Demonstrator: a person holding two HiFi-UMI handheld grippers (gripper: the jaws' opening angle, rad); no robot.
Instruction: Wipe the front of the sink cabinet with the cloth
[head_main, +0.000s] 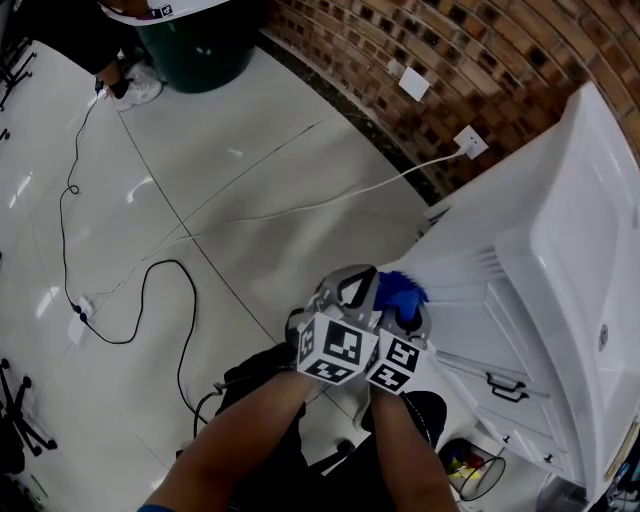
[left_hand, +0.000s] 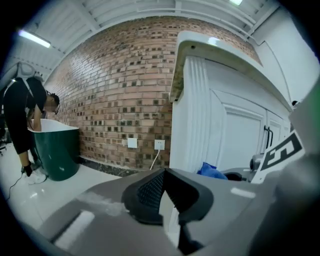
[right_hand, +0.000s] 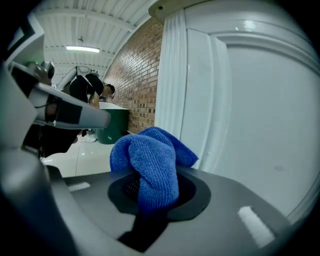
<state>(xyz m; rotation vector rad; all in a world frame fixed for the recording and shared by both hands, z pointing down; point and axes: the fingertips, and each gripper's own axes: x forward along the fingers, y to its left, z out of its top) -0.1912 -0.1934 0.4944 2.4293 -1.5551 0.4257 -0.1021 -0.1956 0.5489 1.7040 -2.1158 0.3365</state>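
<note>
Right gripper (right_hand: 155, 192) clamped on blue cloth (right_hand: 150, 157), just beside far corner post of sink cabinet (right_hand: 240, 125); left gripper (left_hand: 167, 197) jaws together, empty. Wiping step, I'd say. Next: press cloth on the front, sweep toward the near end

A black cable (head_main: 165, 262) and green bin (head_main: 195, 50) rest on the white floor (head_main: 280, 120).

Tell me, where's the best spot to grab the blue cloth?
Where the right gripper pinches it now: the bunched end of the cloth, coming from the side away from the cabinet, so its puffy folds stick out to wipe.
</note>
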